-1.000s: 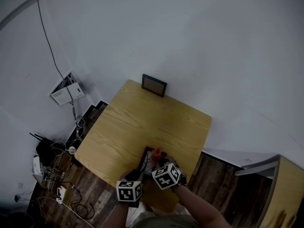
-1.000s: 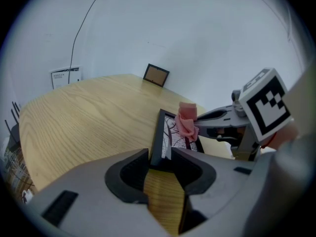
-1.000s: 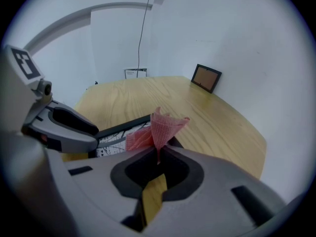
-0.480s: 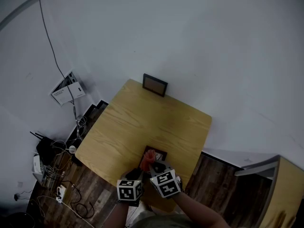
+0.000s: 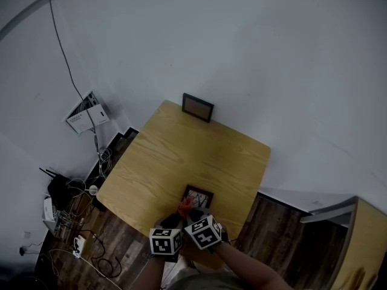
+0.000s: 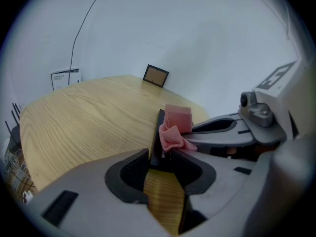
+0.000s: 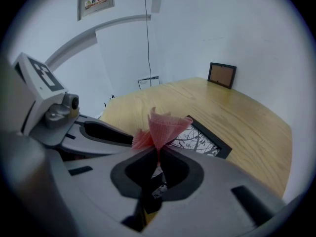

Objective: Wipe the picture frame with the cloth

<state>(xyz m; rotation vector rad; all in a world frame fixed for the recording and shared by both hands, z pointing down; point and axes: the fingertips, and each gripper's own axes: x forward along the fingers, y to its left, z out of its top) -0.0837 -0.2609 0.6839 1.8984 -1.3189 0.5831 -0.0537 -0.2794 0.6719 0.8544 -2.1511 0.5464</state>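
Observation:
A black picture frame (image 5: 199, 195) with a black-and-white print (image 7: 201, 140) lies flat near the table's front edge. My left gripper (image 6: 159, 157) is shut on the frame's near edge (image 6: 158, 132). My right gripper (image 7: 159, 154) is shut on a pink cloth (image 7: 161, 126), which bunches up above its jaws and rests on the near left part of the frame. In the head view the cloth (image 5: 184, 207) sits just ahead of both marker cubes, which are close together. The left gripper view shows the cloth (image 6: 175, 127) pressed against the frame right beside the right gripper's fingers (image 6: 222, 127).
A second, brown-faced picture frame (image 5: 197, 107) stands upright at the far edge of the wooden table (image 5: 181, 156), against the white wall. Papers (image 5: 84, 113) and tangled cables (image 5: 72, 204) lie on the floor to the left. A wooden cabinet (image 5: 363, 240) stands at the right.
My right gripper has drawn the cloth back across the frame toward me, uncovering more of the print. The left gripper has stayed where it was on the frame's edge.

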